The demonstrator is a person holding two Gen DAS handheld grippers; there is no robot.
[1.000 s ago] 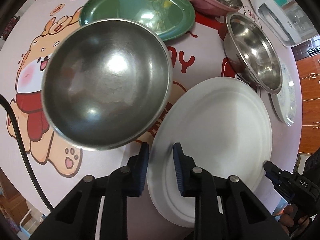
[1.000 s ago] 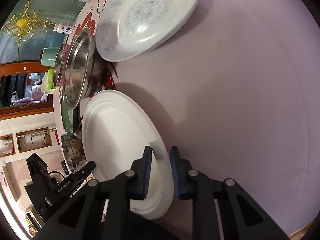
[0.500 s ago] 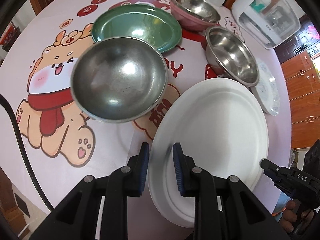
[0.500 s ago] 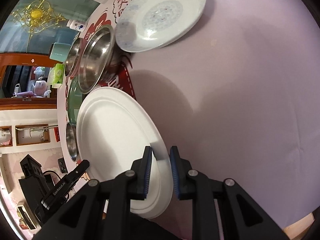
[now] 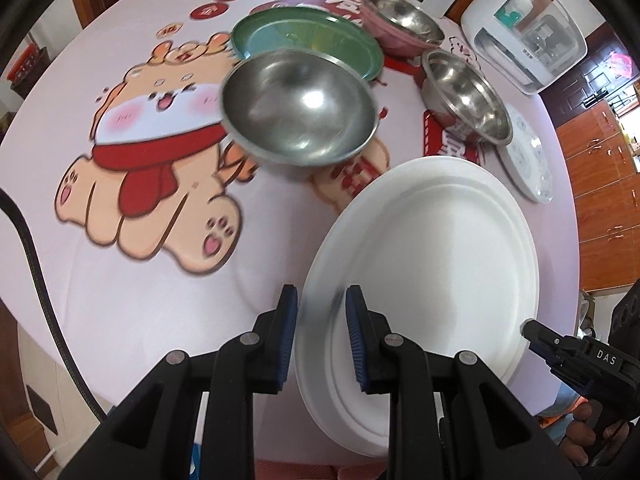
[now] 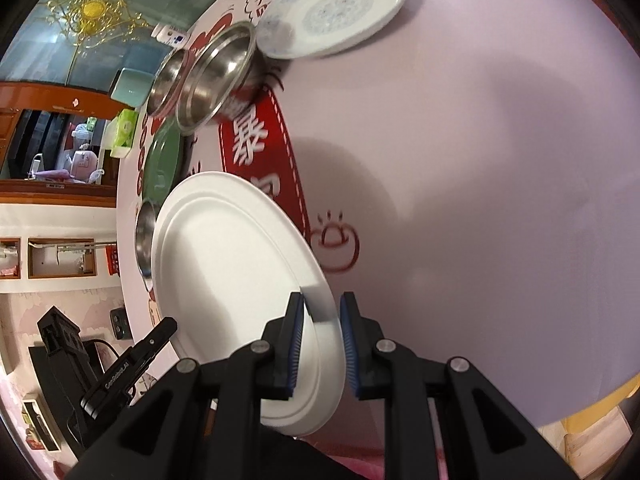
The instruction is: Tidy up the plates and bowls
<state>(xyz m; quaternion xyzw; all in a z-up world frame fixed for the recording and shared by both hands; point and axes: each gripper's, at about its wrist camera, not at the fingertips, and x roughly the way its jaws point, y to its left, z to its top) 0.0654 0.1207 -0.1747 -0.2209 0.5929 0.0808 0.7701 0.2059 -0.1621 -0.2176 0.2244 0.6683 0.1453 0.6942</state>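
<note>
A large white oval plate (image 5: 432, 264) is held above the table, tilted. My left gripper (image 5: 320, 336) is shut on its near rim. My right gripper (image 6: 322, 340) is shut on the opposite rim of the same plate (image 6: 228, 272); its tips also show in the left wrist view (image 5: 560, 348). On the table sit a steel bowl (image 5: 300, 116), a green plate (image 5: 308, 40), a pink bowl with steel lining (image 5: 400, 16), another steel bowl (image 5: 468, 96) and a patterned white plate (image 6: 332, 8).
The round table has a pink cloth with a cartoon dog print (image 5: 152, 148). A white appliance (image 5: 524, 44) and bottles stand at the far edge. A black cable (image 5: 36, 272) hangs at the left.
Both grippers have lifted the white plate up and back from the table. The bowls and plates on the table now look smaller and farther away.
</note>
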